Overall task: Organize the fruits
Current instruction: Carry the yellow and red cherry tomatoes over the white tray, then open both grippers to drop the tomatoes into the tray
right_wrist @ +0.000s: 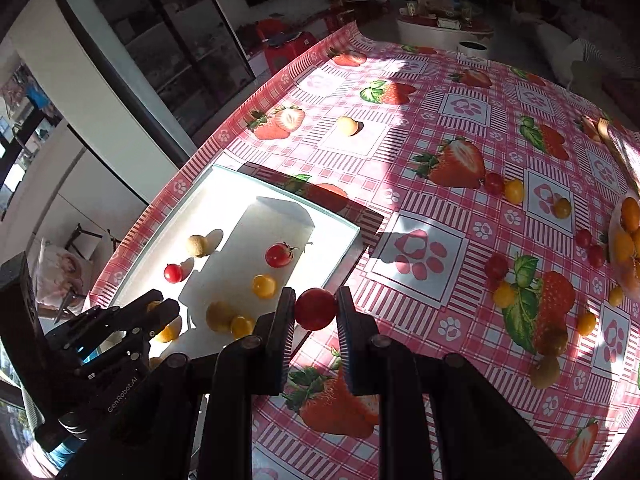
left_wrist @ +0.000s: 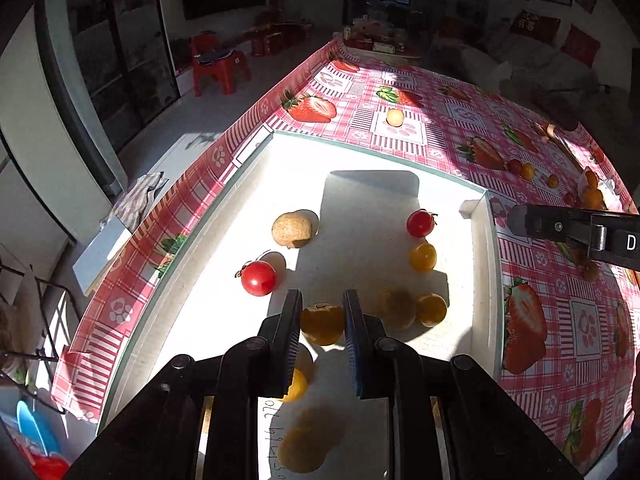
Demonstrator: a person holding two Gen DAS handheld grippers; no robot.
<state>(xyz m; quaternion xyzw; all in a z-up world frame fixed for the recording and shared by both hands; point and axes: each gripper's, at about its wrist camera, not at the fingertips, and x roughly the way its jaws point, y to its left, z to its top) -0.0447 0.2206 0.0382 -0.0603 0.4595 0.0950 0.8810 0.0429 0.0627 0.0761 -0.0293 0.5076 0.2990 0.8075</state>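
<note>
The worktop (right_wrist: 460, 216) wears a strawberry cloth, with loose fruits scattered across it. My white tray (left_wrist: 248, 184) sits at its left edge, holding red, yellow and tan fruits. My left gripper (left_wrist: 322, 320) hangs over the tray, jaws clenched on an orange (left_wrist: 322, 324). My right gripper (right_wrist: 314, 310) grasps a tomato (right_wrist: 315, 308) just beside the tray.

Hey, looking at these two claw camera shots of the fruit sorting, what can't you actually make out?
- Left wrist view: the fruit low in the white tray sit partly behind the left claw and in its shadow, so their kind is unclear.
- Right wrist view: the plate of orange fruit is cut off by the right edge.
- Right wrist view: the left claw covers fruit at the tray's near end.
- Both views: the far room is too dark to read.
</note>
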